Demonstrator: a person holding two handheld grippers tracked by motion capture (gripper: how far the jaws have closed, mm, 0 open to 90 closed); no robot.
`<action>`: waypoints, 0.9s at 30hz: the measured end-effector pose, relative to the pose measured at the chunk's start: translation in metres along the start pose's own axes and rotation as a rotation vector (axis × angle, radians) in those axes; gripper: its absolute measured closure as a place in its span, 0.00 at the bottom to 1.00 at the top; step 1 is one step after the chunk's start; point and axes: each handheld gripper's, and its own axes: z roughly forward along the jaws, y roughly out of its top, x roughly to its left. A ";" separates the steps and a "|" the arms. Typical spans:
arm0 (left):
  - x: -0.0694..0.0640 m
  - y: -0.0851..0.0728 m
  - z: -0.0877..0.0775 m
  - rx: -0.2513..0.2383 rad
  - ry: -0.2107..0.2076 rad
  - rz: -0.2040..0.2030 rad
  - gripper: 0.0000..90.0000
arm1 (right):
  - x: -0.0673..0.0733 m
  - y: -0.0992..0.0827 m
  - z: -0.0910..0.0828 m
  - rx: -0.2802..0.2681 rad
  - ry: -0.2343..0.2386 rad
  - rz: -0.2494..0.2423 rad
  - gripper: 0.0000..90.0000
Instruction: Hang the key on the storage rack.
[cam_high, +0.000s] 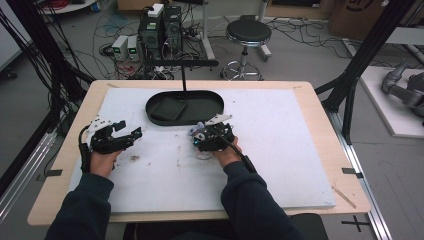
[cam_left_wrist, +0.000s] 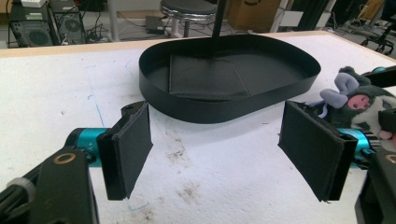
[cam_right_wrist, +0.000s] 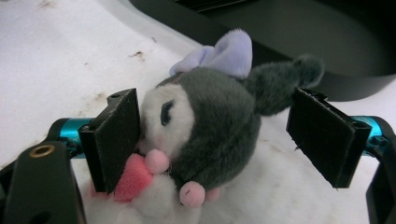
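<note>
Right gripper (cam_right_wrist: 215, 140) jaws wide around small grey-and-white plush toy (cam_right_wrist: 210, 126) | soft, light: squeeze its head | left gripper (cam_left_wrist: 219, 149) wide, empty | black oval tray (cam_left_wrist: 299, 84) near

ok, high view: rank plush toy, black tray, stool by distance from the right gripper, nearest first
1. Plush toy: at the right gripper, between its open jaws.
2. Black tray: just beyond it, mid-table.
3. Stool: on the floor past the table's far edge.
</note>
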 end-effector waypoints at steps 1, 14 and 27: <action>0.000 0.000 0.000 0.000 -0.001 -0.002 0.28 | 0.000 0.000 0.002 0.003 0.018 0.003 0.20; 0.000 0.000 0.000 0.004 -0.009 -0.010 0.30 | -0.005 0.000 0.006 0.037 0.166 0.062 0.46; 0.001 0.000 -0.003 -0.004 -0.006 -0.004 0.30 | -0.021 0.003 -0.021 -0.035 0.125 -0.005 0.51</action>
